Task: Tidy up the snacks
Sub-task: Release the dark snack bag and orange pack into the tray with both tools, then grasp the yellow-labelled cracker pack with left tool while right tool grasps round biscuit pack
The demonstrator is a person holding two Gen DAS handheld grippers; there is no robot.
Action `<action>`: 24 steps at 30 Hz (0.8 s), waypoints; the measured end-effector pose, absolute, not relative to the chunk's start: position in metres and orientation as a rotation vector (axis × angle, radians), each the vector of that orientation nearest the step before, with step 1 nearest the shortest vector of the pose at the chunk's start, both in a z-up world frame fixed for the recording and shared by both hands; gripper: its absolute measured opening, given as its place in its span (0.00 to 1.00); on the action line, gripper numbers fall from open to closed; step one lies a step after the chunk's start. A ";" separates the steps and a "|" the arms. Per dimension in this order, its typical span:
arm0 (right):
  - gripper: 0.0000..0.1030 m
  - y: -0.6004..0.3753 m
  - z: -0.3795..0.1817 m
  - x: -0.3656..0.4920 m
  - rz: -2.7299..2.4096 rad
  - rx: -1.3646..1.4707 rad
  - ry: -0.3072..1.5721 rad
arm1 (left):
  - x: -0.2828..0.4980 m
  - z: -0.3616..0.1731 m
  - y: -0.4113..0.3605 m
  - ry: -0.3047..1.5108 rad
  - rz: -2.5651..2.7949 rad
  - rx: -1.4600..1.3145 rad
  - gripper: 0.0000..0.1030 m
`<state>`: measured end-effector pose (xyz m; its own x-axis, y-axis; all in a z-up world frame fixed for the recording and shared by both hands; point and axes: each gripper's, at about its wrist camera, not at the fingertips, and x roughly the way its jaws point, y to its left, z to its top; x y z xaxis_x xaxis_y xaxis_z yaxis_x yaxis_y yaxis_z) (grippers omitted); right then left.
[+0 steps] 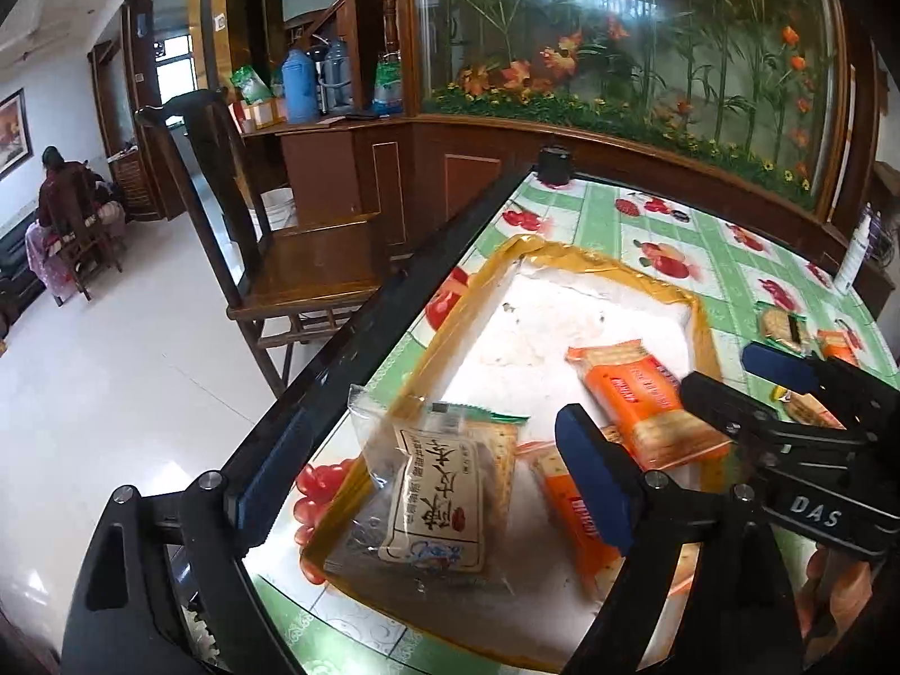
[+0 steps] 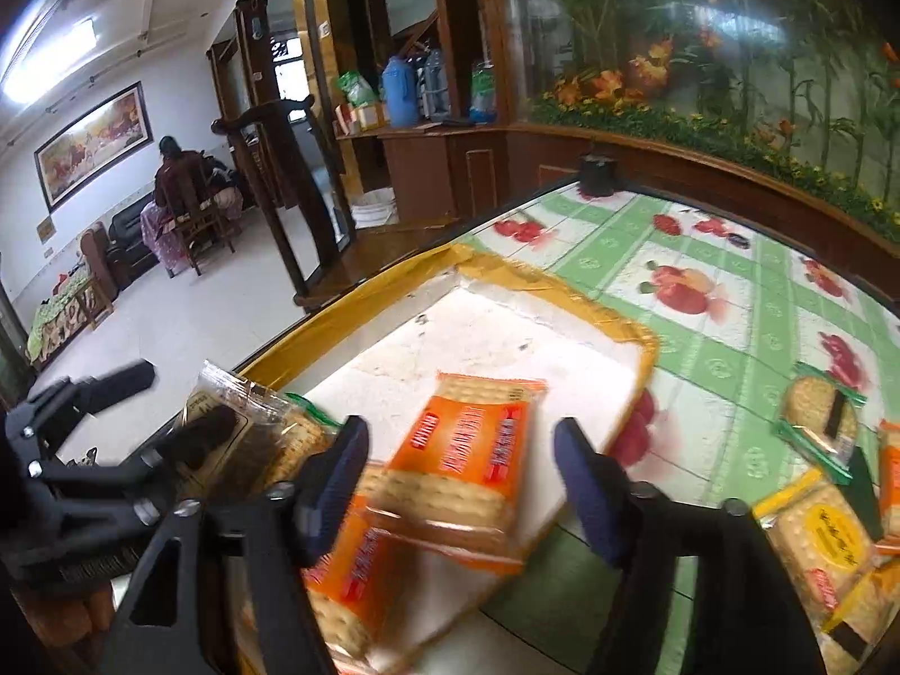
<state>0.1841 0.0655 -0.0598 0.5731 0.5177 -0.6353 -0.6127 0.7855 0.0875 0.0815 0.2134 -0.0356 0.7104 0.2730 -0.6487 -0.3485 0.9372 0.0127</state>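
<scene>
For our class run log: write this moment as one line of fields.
task: organize snacks | left tool: open, over tray | right tool: open, orange cracker pack between fingers, ungripped | tray holds clear-wrapped pack

Black left gripper with blue pads (image 1: 427, 484) spread wide, angled downward; black right gripper with blue pads (image 2: 461, 478) likewise parted, empty, just beside.

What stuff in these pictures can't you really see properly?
- Lower orange cracker pack: right wrist view, blurred and partly behind the right gripper.
- Yellow cracker pack: right wrist view, partly cut off at the picture's edge.
- Black object at the table's far corner: left wrist view, too small to identify.
</scene>
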 end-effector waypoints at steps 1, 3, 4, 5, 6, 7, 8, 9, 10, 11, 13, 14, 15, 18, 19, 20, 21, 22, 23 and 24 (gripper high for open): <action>0.72 0.058 -0.058 0.183 0.657 -0.143 0.689 | 0.082 -0.034 0.212 0.703 0.338 -0.114 0.87; 0.72 0.043 -0.055 0.184 0.640 -0.128 0.687 | 0.082 -0.031 0.207 0.702 0.325 -0.112 0.87; 0.72 0.032 -0.054 0.184 0.631 -0.112 0.687 | 0.082 -0.030 0.203 0.701 0.319 -0.112 0.87; 0.72 0.024 -0.053 0.184 0.623 -0.101 0.689 | 0.082 -0.029 0.198 0.700 0.307 -0.113 0.87; 0.72 0.009 -0.052 0.182 0.607 -0.089 0.687 | 0.083 -0.028 0.194 0.699 0.296 -0.111 0.87; 0.72 0.000 -0.052 0.181 0.594 -0.086 0.686 | 0.084 -0.027 0.187 0.699 0.282 -0.107 0.87; 0.72 -0.010 -0.053 0.180 0.581 -0.083 0.688 | 0.085 -0.026 0.179 0.698 0.264 -0.102 0.87; 0.73 -0.021 -0.053 0.179 0.567 -0.077 0.691 | 0.085 -0.025 0.174 0.697 0.253 -0.099 0.86; 0.74 -0.037 -0.054 0.177 0.545 -0.065 0.695 | 0.086 -0.024 0.166 0.698 0.236 -0.095 0.86; 0.74 -0.049 -0.054 0.176 0.531 -0.056 0.697 | 0.089 -0.024 0.154 0.699 0.210 -0.086 0.86; 0.77 -0.076 -0.055 0.172 0.493 -0.040 0.700 | 0.094 -0.023 0.136 0.705 0.165 -0.069 0.86; 0.78 -0.088 -0.056 0.169 0.475 -0.035 0.701 | 0.096 -0.023 0.129 0.706 0.151 -0.062 0.86; 0.80 -0.106 -0.057 0.167 0.441 -0.030 0.703 | 0.099 -0.023 0.120 0.709 0.131 -0.053 0.86; 0.82 -0.143 -0.060 0.162 0.389 -0.004 0.715 | 0.109 -0.027 0.094 0.729 0.064 -0.037 0.86; 0.84 -0.158 -0.062 0.162 0.373 0.011 0.723 | 0.116 -0.030 0.083 0.744 0.026 -0.034 0.86; 0.85 -0.169 -0.064 0.162 0.371 0.024 0.731 | 0.119 -0.032 0.074 0.755 0.002 -0.033 0.86; 0.88 -0.175 -0.066 0.162 0.374 0.026 0.737 | 0.123 -0.032 0.066 0.763 -0.022 -0.030 0.86; 0.90 -0.182 -0.068 0.163 0.382 0.021 0.747 | 0.130 -0.035 0.055 0.780 -0.061 -0.023 0.86; 0.91 -0.187 -0.070 0.165 0.392 0.013 0.753 | 0.134 -0.037 0.048 0.796 -0.093 -0.020 0.86; 0.91 -0.190 -0.071 0.167 0.411 0.003 0.757 | 0.139 -0.038 0.041 0.811 -0.125 -0.027 0.86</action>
